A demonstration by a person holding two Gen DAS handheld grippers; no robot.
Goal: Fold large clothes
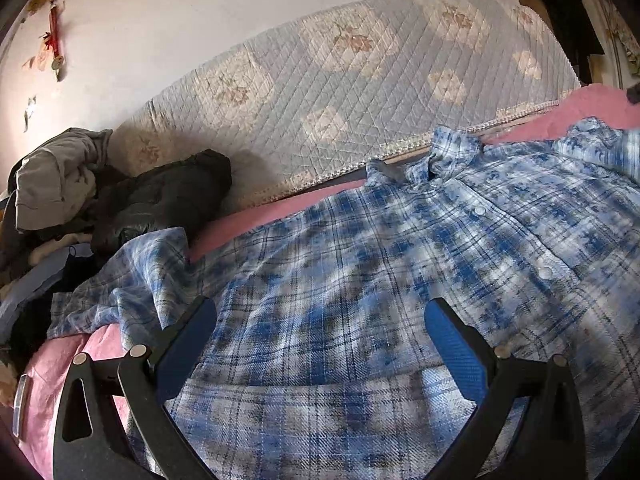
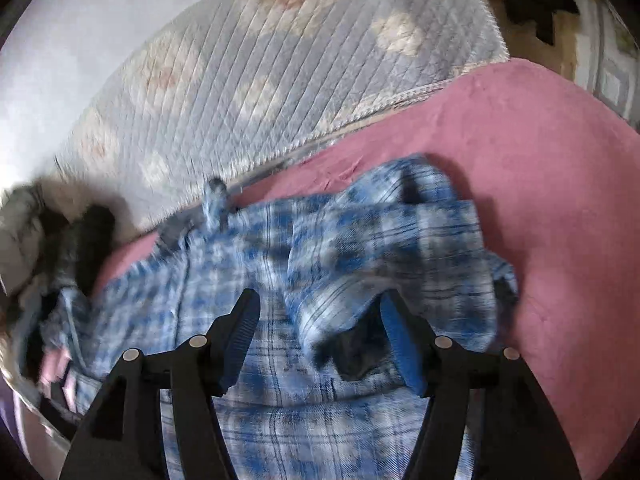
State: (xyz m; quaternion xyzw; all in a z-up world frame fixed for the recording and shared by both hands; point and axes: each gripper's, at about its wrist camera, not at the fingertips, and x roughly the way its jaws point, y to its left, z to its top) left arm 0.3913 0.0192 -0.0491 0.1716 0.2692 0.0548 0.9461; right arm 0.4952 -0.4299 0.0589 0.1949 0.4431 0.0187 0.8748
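Blue plaid shirt (image 1: 360, 272) spread face-up, buttoned; sleeve bunched

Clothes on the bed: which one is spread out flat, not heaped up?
The blue plaid shirt, laid out on the pink sheet. The black jacket and grey garment lie bunched in a pile.

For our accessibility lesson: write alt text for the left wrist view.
An open left hand-held gripper hovers over a blue plaid shirt spread on a pink bedcover. A pile of dark clothes lies left.
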